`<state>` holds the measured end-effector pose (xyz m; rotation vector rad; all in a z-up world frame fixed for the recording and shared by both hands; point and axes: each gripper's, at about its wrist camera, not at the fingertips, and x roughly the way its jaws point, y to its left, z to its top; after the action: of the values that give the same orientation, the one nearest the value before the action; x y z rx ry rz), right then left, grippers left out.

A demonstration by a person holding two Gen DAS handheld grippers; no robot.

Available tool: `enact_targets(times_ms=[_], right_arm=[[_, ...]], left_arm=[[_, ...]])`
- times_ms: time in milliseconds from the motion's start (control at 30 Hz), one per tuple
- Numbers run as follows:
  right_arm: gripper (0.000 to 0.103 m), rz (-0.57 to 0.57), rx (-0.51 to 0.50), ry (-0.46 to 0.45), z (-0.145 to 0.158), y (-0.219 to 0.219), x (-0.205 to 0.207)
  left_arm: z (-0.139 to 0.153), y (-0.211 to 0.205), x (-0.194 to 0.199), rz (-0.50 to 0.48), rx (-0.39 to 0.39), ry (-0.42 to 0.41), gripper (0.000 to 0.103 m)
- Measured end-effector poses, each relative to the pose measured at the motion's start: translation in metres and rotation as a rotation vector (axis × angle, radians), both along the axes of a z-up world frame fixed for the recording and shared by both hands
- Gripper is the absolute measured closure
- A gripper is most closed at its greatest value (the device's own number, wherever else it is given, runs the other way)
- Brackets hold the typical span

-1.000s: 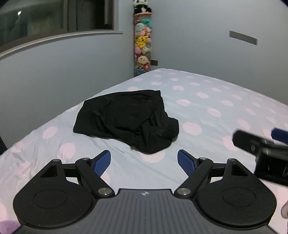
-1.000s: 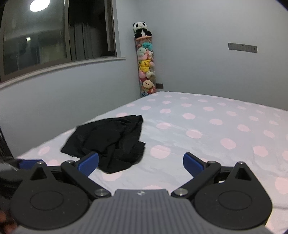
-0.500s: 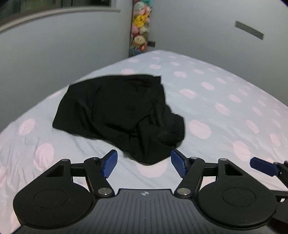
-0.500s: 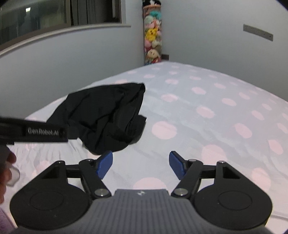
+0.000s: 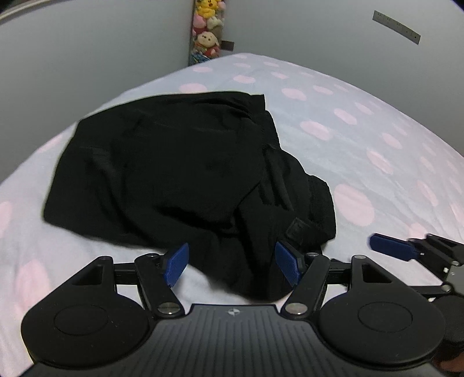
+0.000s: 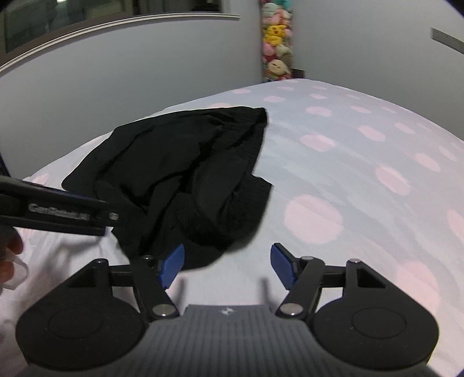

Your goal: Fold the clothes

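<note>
A crumpled black garment [image 5: 179, 171] lies on the polka-dot bed sheet [image 5: 362, 139]. My left gripper [image 5: 232, 265] is open, its blue pads straddling the garment's near edge, just above the cloth. My right gripper [image 6: 227, 265] is open and empty; its left pad is at the garment's [image 6: 185, 174] near edge, its right pad over bare sheet. The right gripper's finger shows at the right in the left wrist view [image 5: 411, 250]. The left gripper's body crosses the left side of the right wrist view [image 6: 55, 213].
The bed's white sheet with pink dots [image 6: 362, 179] stretches far to the right. Grey walls stand behind it. A tall column of plush toys [image 5: 207, 32] fills the far corner. A window ledge [image 6: 116, 26] runs along the left wall.
Both grippers have moved forward and down toward the garment, which now looms larger. The left gripper's pads have reached its near edge. Both stay open.
</note>
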<state>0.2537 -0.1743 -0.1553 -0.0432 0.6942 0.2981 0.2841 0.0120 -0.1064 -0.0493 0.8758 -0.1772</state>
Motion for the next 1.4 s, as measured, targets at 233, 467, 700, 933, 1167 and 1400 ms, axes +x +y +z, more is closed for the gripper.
enact_targets(times_ms=[233, 467, 700, 933, 1167, 1400], right_arm=[[0.053, 0.089, -0.020, -0.025, -0.016, 0.013, 0.027], [0.098, 0.117, -0.004, -0.009, -0.010, 0.019, 0.030], [0.100, 0.067, -0.009, -0.048, 0.026, -0.001, -0.015], [0.100, -0.009, -0.006, -0.057, 0.073, -0.050, -0.114], [0.100, -0.112, 0.001, -0.004, 0.098, -0.116, -0.237], [0.099, -0.189, 0.022, 0.106, 0.086, -0.149, -0.328]], left_arm=[[-0.020, -0.010, 0.032, -0.015, 0.008, 0.041, 0.061], [-0.021, -0.021, 0.034, -0.045, 0.053, 0.050, 0.100], [0.020, -0.041, -0.014, -0.117, 0.034, 0.028, 0.102], [0.055, -0.075, -0.110, -0.217, -0.068, 0.049, 0.103], [0.048, -0.113, -0.185, -0.346, -0.044, 0.119, 0.102], [0.041, -0.150, -0.260, -0.474, -0.020, 0.189, 0.102]])
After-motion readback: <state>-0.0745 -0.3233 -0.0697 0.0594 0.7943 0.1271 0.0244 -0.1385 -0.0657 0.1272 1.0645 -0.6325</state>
